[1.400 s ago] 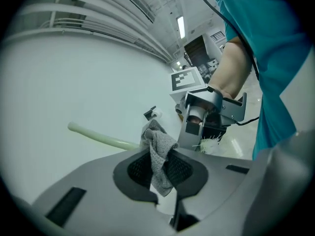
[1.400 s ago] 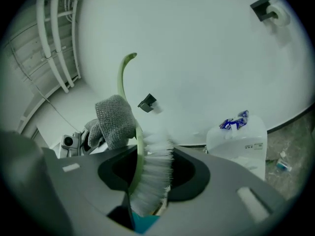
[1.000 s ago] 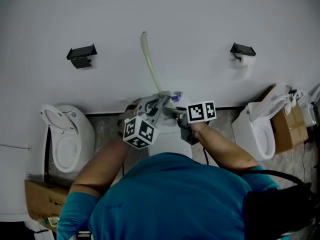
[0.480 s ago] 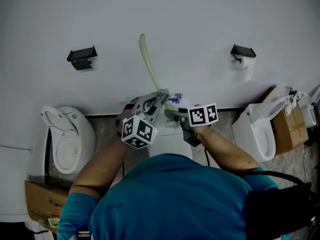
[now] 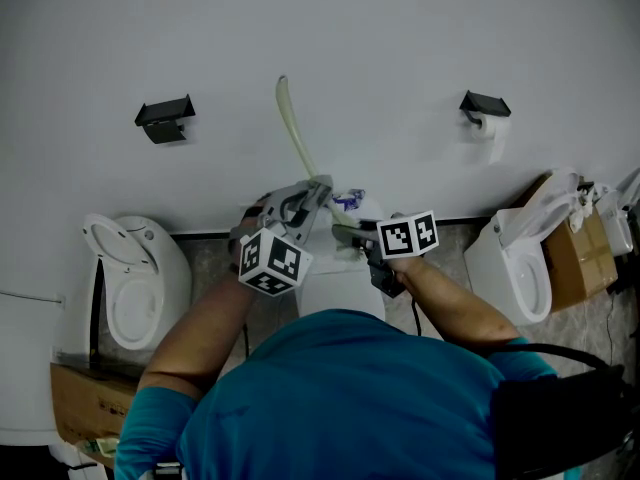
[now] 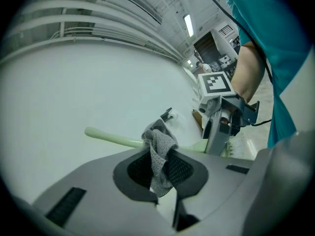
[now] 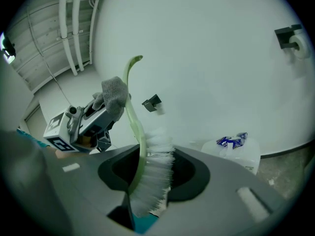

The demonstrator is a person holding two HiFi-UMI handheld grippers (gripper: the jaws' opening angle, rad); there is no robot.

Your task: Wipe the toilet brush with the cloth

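Left hand-held gripper (image 5: 315, 193) clenches cloth (image 6: 158, 151), right hand-held gripper (image 5: 345, 233) toilet brush (image 7: 153, 173), before white wall (image 5: 400, 48).

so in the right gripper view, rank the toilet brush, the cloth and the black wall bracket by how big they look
1. toilet brush, largest by far, partly because it is right at the camera
2. cloth
3. black wall bracket, smallest, but it sits far off on the wall, so its real size is unsure
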